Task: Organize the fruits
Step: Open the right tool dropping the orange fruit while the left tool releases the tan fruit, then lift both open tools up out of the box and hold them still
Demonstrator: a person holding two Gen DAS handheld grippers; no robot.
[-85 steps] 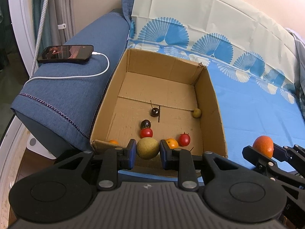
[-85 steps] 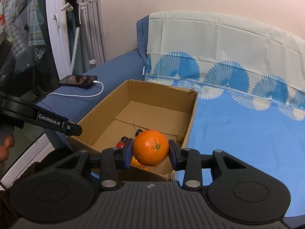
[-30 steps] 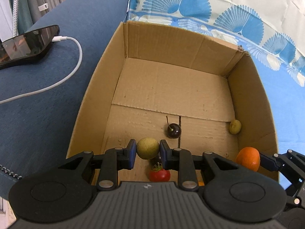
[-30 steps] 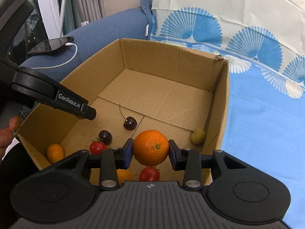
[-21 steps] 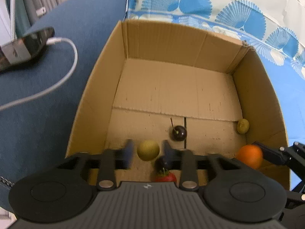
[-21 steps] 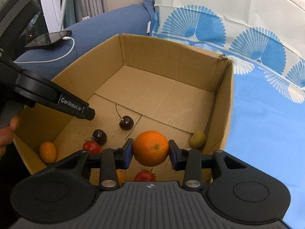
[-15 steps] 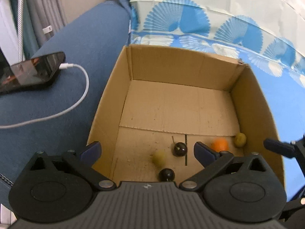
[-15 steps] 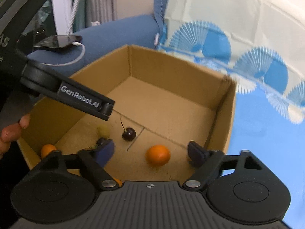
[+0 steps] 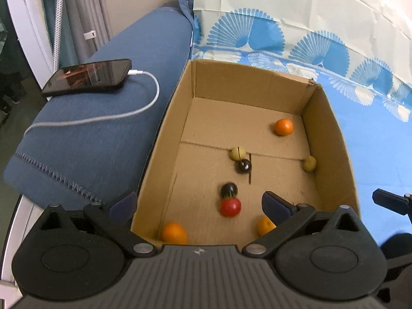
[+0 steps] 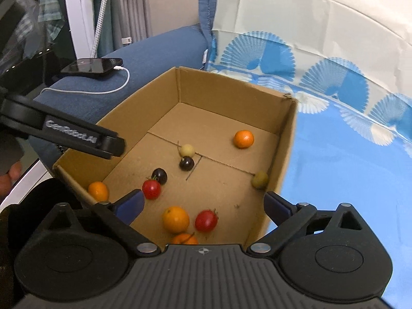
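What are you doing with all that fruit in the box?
A person is sorting fruit into a cardboard box with a gripper in each hand. The left gripper and right gripper are both open and empty; the right one's jaws have just been opening. An orange lies near the far wall, and a yellow-green fruit sits beside a dark cherry.

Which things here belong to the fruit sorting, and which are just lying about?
Job:
cardboard box
orange
yellow-green fruit
dark cherry
red tomatoes
both tools, open and empty: left tool, right tool

Lying about:
phone
charging cable
blue patterned sheet
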